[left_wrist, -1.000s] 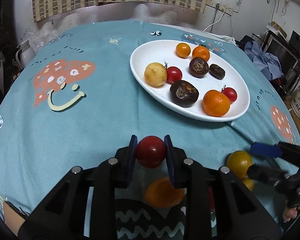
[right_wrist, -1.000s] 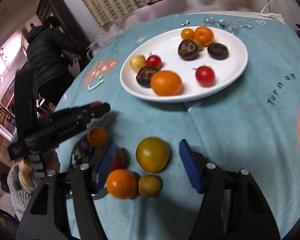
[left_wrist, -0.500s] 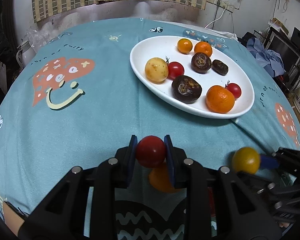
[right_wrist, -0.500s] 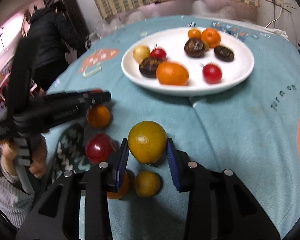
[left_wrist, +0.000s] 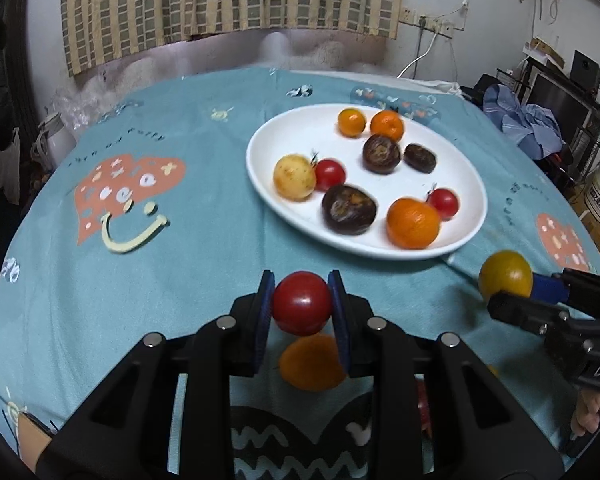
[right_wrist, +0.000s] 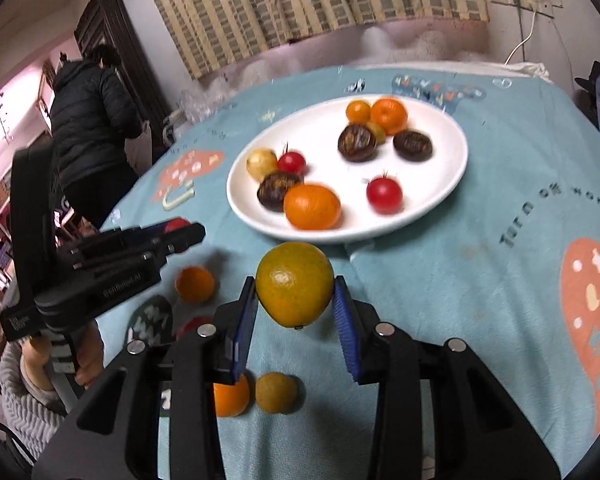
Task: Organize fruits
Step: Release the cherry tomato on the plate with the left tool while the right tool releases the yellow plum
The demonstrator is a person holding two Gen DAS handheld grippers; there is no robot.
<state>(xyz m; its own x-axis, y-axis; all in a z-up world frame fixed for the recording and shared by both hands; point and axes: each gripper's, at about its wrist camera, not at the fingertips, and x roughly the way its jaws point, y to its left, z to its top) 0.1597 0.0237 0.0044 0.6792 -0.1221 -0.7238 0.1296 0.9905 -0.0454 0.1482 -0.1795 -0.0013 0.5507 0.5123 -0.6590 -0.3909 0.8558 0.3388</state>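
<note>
My left gripper (left_wrist: pixel 302 310) is shut on a red tomato (left_wrist: pixel 301 303) and holds it above the teal cloth, short of the white plate (left_wrist: pixel 268 188). My right gripper (right_wrist: pixel 295 294) is shut on a yellow-green citrus (right_wrist: pixel 294 284), lifted above the cloth in front of the plate (right_wrist: pixel 432 210); it also shows in the left wrist view (left_wrist: pixel 505 275). The plate holds several oranges, tomatoes, dark fruits and a yellow fruit. Loose on the cloth lie an orange (left_wrist: pixel 312 362), a small orange (right_wrist: pixel 195 284), another orange (right_wrist: pixel 231 396) and a small green-yellow fruit (right_wrist: pixel 276 393).
The round table wears a teal cloth (left_wrist: pixel 180 248) with a mushroom print. A person in a dark jacket (right_wrist: pixel 88 120) stands beyond the table's left edge. Clutter and blue clothes (left_wrist: pixel 528 124) sit past the right edge. A curtained wall is at the back.
My right gripper closed on the yellow-green citrus and lifted it off the cloth. My left gripper rose and moved toward the plate, still holding the red tomato.
</note>
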